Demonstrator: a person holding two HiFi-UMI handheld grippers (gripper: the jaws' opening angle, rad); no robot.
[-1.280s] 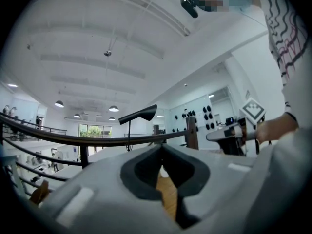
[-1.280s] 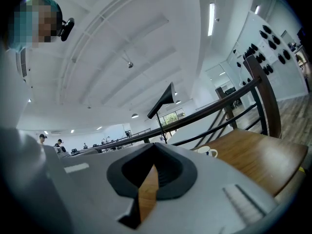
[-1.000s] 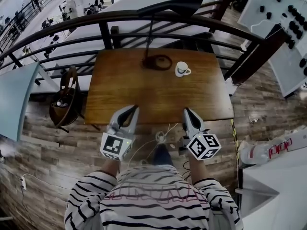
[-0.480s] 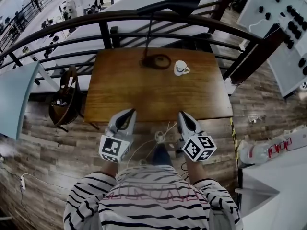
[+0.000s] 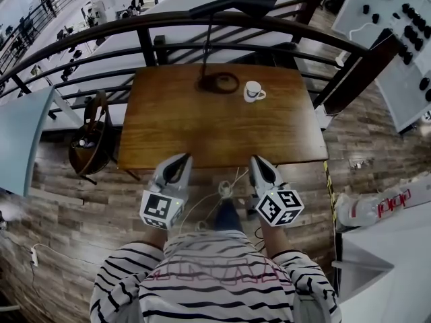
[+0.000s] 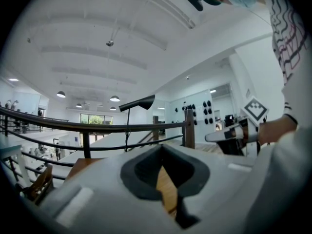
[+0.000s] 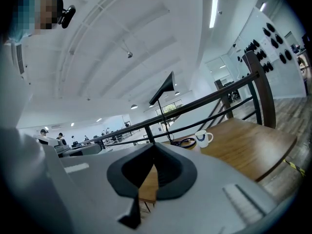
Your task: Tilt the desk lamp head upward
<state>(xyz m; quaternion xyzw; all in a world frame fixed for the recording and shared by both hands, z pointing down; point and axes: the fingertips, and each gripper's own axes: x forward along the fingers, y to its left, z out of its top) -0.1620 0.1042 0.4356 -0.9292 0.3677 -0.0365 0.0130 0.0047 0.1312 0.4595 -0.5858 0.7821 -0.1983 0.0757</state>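
Your left claw (image 5: 180,159) and right claw (image 5: 258,160) were closed, empty, at the bench (image 5: 215,130) edge. The approach seemed only started; next you likely had to reach the lamp head (image 5: 236,4).

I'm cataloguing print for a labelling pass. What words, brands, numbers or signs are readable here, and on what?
Nothing reads clearly.
On the white package, floor right: red lettering, too blurred to read.
On the mug: dark mark, not legible.
On the left gripper and right gripper: square black-and-white cube markers, no words.
On the striped shirt: faint pink print, unreadable.
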